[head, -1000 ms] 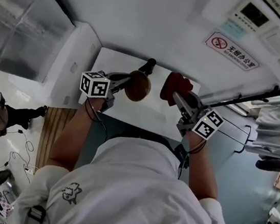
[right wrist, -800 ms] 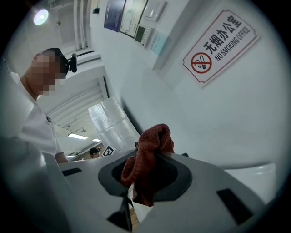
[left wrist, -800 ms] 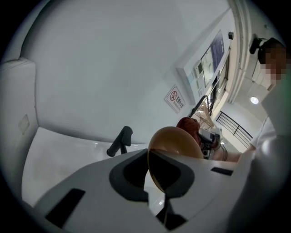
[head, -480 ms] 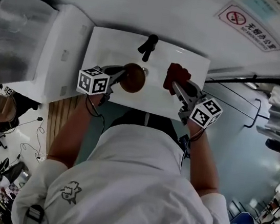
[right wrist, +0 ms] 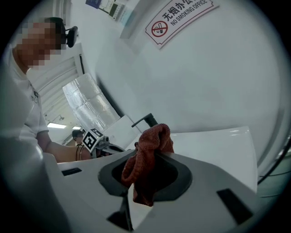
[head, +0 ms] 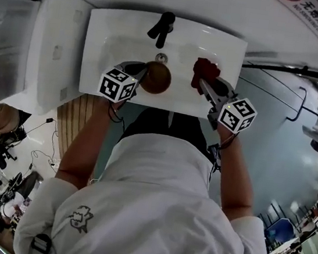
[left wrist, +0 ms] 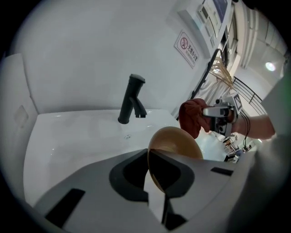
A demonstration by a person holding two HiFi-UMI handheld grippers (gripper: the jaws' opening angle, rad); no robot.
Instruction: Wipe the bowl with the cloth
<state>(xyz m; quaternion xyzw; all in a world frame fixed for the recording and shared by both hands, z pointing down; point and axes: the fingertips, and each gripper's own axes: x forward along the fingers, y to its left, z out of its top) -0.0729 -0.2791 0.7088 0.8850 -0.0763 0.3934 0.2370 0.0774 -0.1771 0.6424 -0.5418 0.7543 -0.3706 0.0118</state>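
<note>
Only the left gripper view shows jaws clamping the bowl (left wrist: 178, 142) edge-on.

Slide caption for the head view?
At the white sink, left gripper holds a brown bowl, right gripper a red cloth.

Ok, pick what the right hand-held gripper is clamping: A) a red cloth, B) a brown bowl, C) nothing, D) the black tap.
A: the red cloth is bunched between the shut jaws of the right hand-held gripper, while the brown bowl sits in the left hand-held gripper.
</note>
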